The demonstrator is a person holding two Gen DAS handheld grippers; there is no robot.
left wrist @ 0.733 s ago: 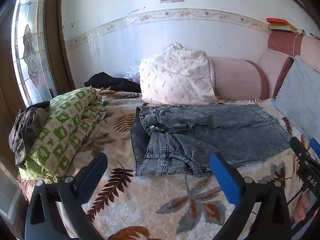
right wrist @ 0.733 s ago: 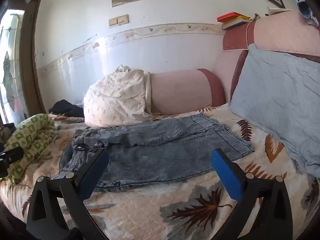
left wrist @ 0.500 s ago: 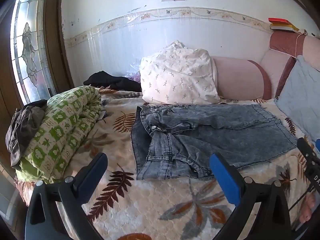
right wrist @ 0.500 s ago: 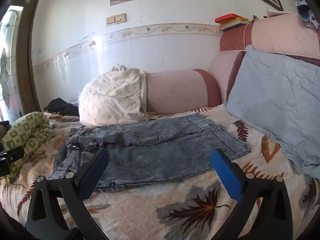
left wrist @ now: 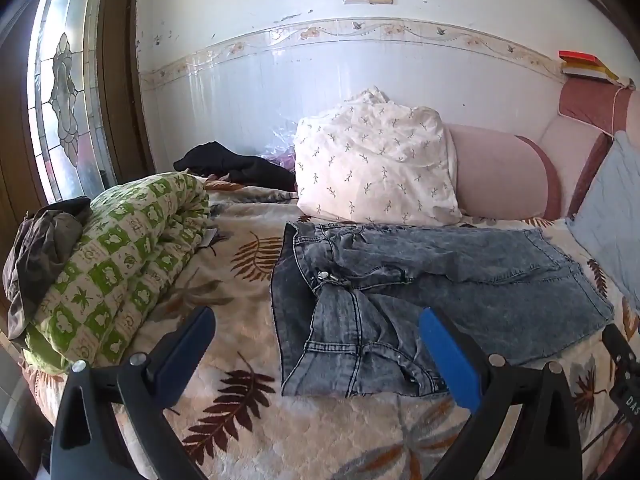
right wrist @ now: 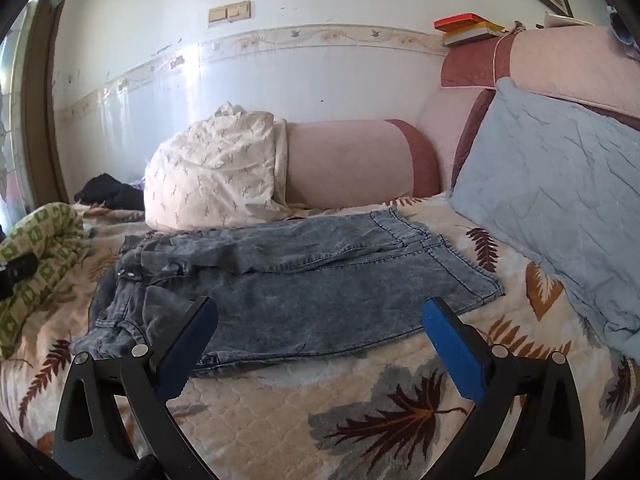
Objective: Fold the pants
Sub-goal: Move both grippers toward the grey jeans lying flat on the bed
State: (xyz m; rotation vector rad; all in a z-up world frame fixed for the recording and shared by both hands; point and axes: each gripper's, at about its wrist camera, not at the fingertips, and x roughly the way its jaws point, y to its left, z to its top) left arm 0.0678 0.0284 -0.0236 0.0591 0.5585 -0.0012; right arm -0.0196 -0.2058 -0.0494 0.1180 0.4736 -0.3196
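Grey-blue denim pants [left wrist: 420,288] lie flat on the leaf-patterned bedspread [left wrist: 248,412], waistband to the left, legs running right; they also show in the right wrist view [right wrist: 304,276]. The waist end is rumpled and folded over. My left gripper [left wrist: 316,344] is open and empty, hovering just in front of the waist end. My right gripper [right wrist: 320,336] is open and empty, hovering in front of the pants' near edge, toward the leg hems [right wrist: 460,264].
A white patterned pillow [left wrist: 376,168] and a pink bolster [left wrist: 500,176] lie behind the pants. A rolled green checked quilt [left wrist: 116,268] lies on the left. A blue cushion [right wrist: 560,200] leans on the right. Dark clothing [left wrist: 236,168] lies by the wall.
Both grippers have shifted slightly, the left wrist view tilting up and the right one swinging left. The pants have not moved. Both grippers stay open.
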